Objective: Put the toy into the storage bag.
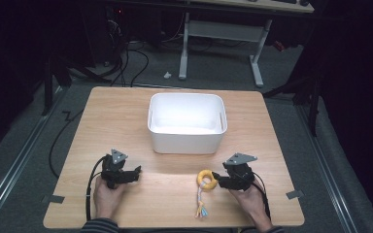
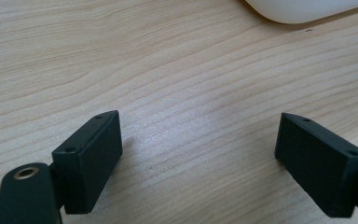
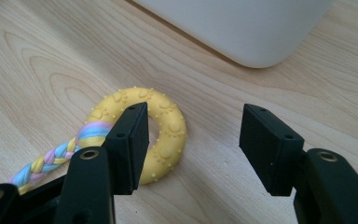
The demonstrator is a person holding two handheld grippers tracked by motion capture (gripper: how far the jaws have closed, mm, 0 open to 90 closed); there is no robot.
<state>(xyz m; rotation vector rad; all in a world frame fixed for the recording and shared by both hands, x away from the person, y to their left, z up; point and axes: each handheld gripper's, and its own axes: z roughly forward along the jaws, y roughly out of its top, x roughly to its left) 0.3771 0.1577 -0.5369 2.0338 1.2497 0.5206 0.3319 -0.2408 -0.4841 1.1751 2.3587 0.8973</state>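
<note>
High view: fixed above the person's side, facing forward and down on the whole tabletop (image 1: 126,111) and white bin (image 1: 186,141)
Left tool view: rides low — close to bare wood; bin corner (image 2: 303,10) at top
Right tool view: equally near; faces the yellow ring toy (image 3: 168,126) — shares bin and toy with the high view

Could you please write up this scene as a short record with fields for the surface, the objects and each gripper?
surface: wooden table
bin: white, empty, at table centre, far side
toy: yellow ring with braided rope tail, lying flat near the front edge
left gripper: open, over bare wood, holding nothing
right gripper: open, one jaw over the ring's middle, not gripping it
hands: one on each gripper
</note>
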